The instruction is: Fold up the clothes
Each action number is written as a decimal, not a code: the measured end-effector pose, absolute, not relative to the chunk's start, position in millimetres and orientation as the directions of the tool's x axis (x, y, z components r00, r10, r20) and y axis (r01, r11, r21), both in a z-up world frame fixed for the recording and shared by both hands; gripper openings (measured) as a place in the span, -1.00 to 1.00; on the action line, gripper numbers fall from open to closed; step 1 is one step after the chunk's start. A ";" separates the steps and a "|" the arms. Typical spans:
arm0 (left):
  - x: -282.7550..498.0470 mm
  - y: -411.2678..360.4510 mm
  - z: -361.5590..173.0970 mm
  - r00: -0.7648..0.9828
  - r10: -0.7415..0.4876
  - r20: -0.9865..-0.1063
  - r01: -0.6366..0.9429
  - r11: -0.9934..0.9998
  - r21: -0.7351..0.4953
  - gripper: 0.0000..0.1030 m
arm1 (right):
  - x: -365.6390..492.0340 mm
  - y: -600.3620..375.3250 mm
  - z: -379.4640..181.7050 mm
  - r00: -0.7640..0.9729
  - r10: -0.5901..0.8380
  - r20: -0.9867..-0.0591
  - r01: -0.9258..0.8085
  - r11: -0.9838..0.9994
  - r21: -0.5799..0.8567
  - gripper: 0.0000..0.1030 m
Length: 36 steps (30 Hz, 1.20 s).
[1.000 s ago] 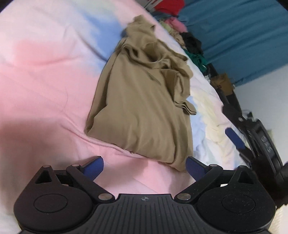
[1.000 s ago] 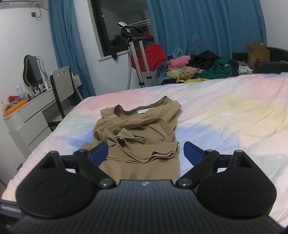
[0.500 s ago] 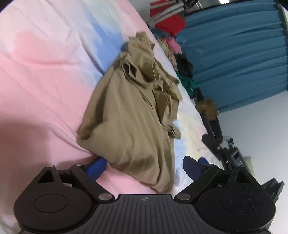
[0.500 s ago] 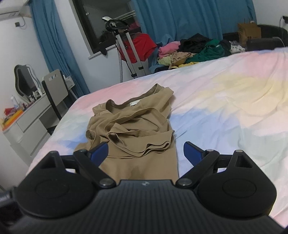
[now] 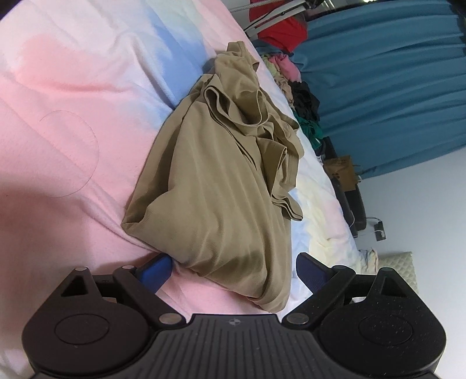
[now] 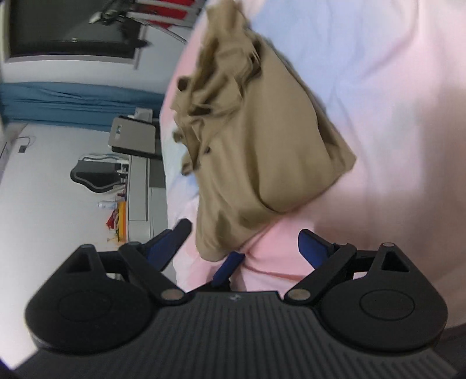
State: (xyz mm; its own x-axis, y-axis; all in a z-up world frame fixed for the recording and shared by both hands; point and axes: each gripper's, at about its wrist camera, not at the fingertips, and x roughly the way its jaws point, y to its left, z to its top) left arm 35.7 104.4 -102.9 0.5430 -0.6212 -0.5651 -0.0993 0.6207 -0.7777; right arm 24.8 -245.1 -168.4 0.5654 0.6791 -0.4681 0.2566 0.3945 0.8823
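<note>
A tan shirt [image 5: 215,186] lies partly folded on the pastel bed sheet [image 5: 58,116], its sleeves and collar bunched at the far end. My left gripper [image 5: 233,269] is open at the shirt's near hem; the hem lies between its jaws, and the left blue fingertip [image 5: 155,268] touches the folded edge. In the blurred, sideways right wrist view the shirt [image 6: 262,140] fills the middle. My right gripper [image 6: 238,247] is open with the shirt's near corner between its fingers. A blue pad of the other gripper [image 6: 228,268] shows under that corner.
A heap of mixed clothes [image 5: 294,84] lies at the bed's far edge before blue curtains [image 5: 378,73], with a red garment [image 5: 279,26] on a rack and a cardboard box [image 5: 343,169]. Beside the bed stand a chair [image 6: 134,137], a white dresser [image 6: 139,198] and a mirror [image 6: 96,172].
My left gripper has moved forward until the shirt's hem sits between its fingers. My right gripper has rolled sideways and swung in close to the shirt's near corner. Both stayed open.
</note>
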 end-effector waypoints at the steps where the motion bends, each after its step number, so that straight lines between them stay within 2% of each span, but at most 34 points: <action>1: 36.1 103.8 -102.6 0.543 -0.619 -0.567 -0.098 0.624 -0.775 0.81 | 26.4 -243.6 -171.8 0.570 0.668 -0.478 0.267 0.400 0.877 0.79; 3: 37.1 103.6 -102.5 0.543 -0.618 -0.568 -0.097 0.626 -0.774 0.81 | 27.8 -245.5 -175.0 0.605 0.621 -0.498 0.279 0.421 0.863 0.80; 4: 37.9 103.8 -102.7 0.544 -0.618 -0.568 -0.099 0.625 -0.775 0.81 | 27.9 -248.3 -177.3 0.625 0.603 -0.495 0.285 0.415 0.864 0.69; 5: 38.3 104.1 -103.0 0.545 -0.619 -0.566 -0.101 0.622 -0.777 0.81 | 29.3 -251.8 -180.3 0.640 0.588 -0.494 0.298 0.403 0.866 0.51; 6: 38.6 104.5 -103.0 0.546 -0.619 -0.564 -0.103 0.619 -0.779 0.81 | 30.1 -255.2 -183.9 0.646 0.579 -0.498 0.314 0.393 0.864 0.46; 9: 37.3 105.0 -99.2 0.548 -0.627 -0.554 -0.092 0.613 -0.785 0.83 | 31.1 -261.8 -191.1 0.660 0.547 -0.515 0.352 0.381 0.855 -0.09; 10: 36.6 104.4 -96.5 0.548 -0.633 -0.546 -0.079 0.611 -0.788 0.86 | 30.3 -260.7 -189.2 0.667 0.539 -0.514 0.342 0.391 0.855 -0.34; 13: 33.5 98.9 -85.5 0.548 -0.655 -0.521 -0.014 0.615 -0.788 0.92 | 26.3 -265.0 -179.5 0.701 0.542 -0.464 0.278 0.391 0.877 -0.62; 19: 33.7 82.0 -84.0 0.484 -0.761 -0.433 0.066 0.525 -0.849 0.94 | 26.2 -264.2 -154.1 0.758 0.567 -0.323 0.110 0.377 0.920 -0.72; 23: 40.5 79.9 -102.5 0.495 -0.793 -0.354 0.002 0.409 -0.913 0.96 | 26.8 -267.4 -151.8 0.772 0.567 -0.288 0.090 0.350 0.932 -0.72; 30: 57.9 91.0 -131.4 0.587 -0.727 -0.357 -0.098 0.374 -0.922 0.95 | 23.0 -273.0 -151.8 0.792 0.547 -0.270 0.107 0.312 0.944 -0.73; 32: 57.4 99.8 -132.3 0.631 -0.699 -0.337 -0.105 0.354 -0.930 0.89 | 22.0 -274.6 -151.9 0.798 0.541 -0.265 0.111 0.300 0.947 -0.73; 36: 54.5 106.8 -129.8 0.675 -0.678 -0.291 -0.081 0.324 -0.943 0.63 | 21.1 -276.4 -154.0 0.801 0.535 -0.270 0.132 0.282 0.950 -0.71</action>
